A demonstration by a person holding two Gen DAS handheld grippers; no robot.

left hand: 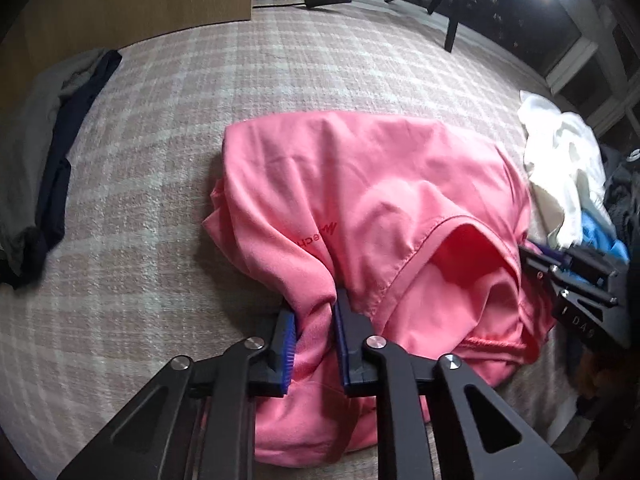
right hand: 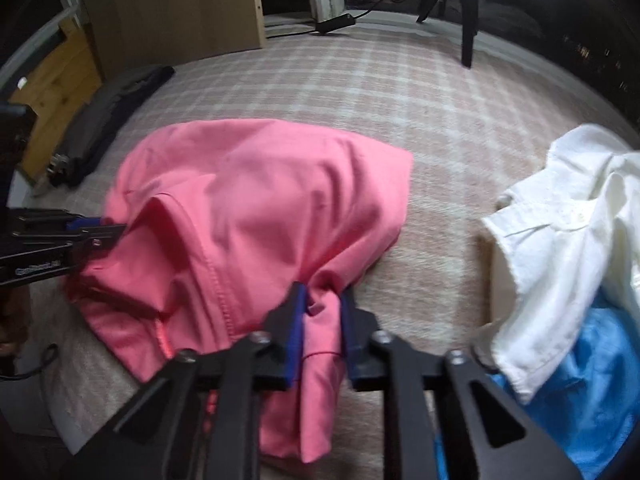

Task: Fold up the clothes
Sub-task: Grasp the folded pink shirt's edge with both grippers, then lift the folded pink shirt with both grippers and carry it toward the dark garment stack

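Observation:
A pink shirt (left hand: 360,184) lies partly folded on the checked bed cover (left hand: 168,152); it also shows in the right wrist view (right hand: 256,200). My left gripper (left hand: 314,312) is shut on a bunched near edge of the pink shirt, by its left side. My right gripper (right hand: 322,300) is shut on the shirt's near right edge. Each gripper shows in the other's view: the right one (left hand: 560,276) beside the collar opening, the left one (right hand: 80,236) at the shirt's left.
A white shirt (right hand: 560,232) and a blue garment (right hand: 580,380) lie in a pile at the right. Folded grey and dark clothes (left hand: 44,152) lie at the left by a wooden cabinet (right hand: 172,12). A black chair leg (right hand: 466,20) stands beyond the bed.

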